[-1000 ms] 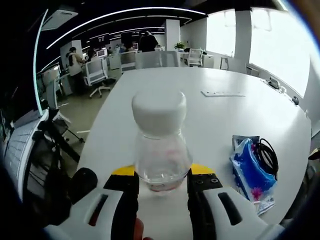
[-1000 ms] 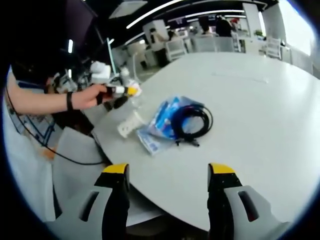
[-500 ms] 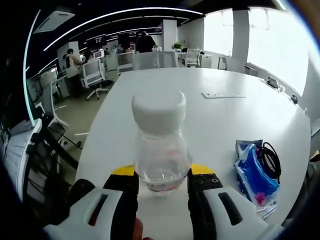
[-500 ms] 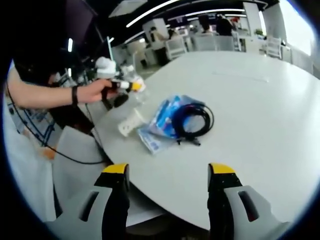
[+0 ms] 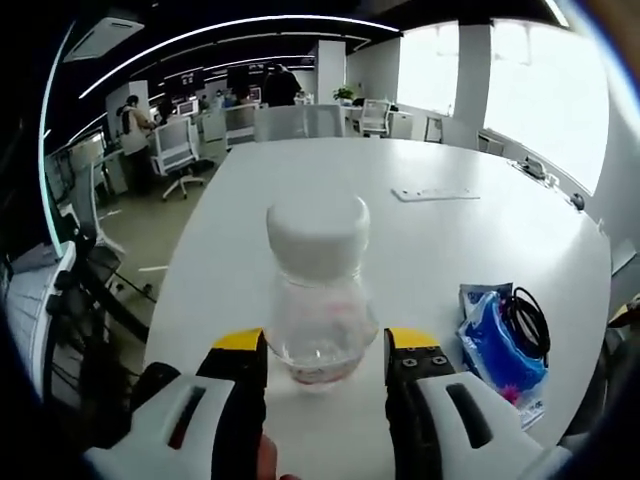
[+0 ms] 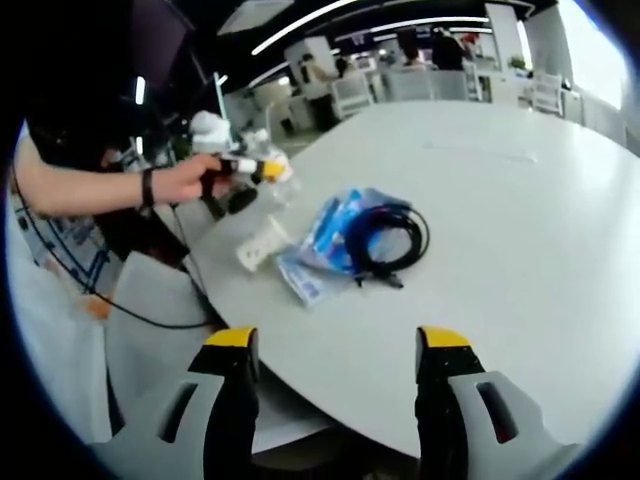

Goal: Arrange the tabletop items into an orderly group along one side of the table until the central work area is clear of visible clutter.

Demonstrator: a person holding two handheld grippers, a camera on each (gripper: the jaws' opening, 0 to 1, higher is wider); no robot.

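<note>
Left gripper view: a clear bottle (image 5: 319, 290) with a white cap stands on the white table (image 5: 420, 215), framed between the left gripper's (image 5: 325, 352) slightly parted jaws, contact uncertain. Beside it, a blue packet (image 5: 497, 347) and black cable (image 5: 527, 320) are seen. Right gripper view: the right gripper (image 6: 337, 342) is held wide apart, gripping nothing.

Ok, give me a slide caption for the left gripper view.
Left gripper jaws flank a clear white-capped bottle above the white table.
</note>
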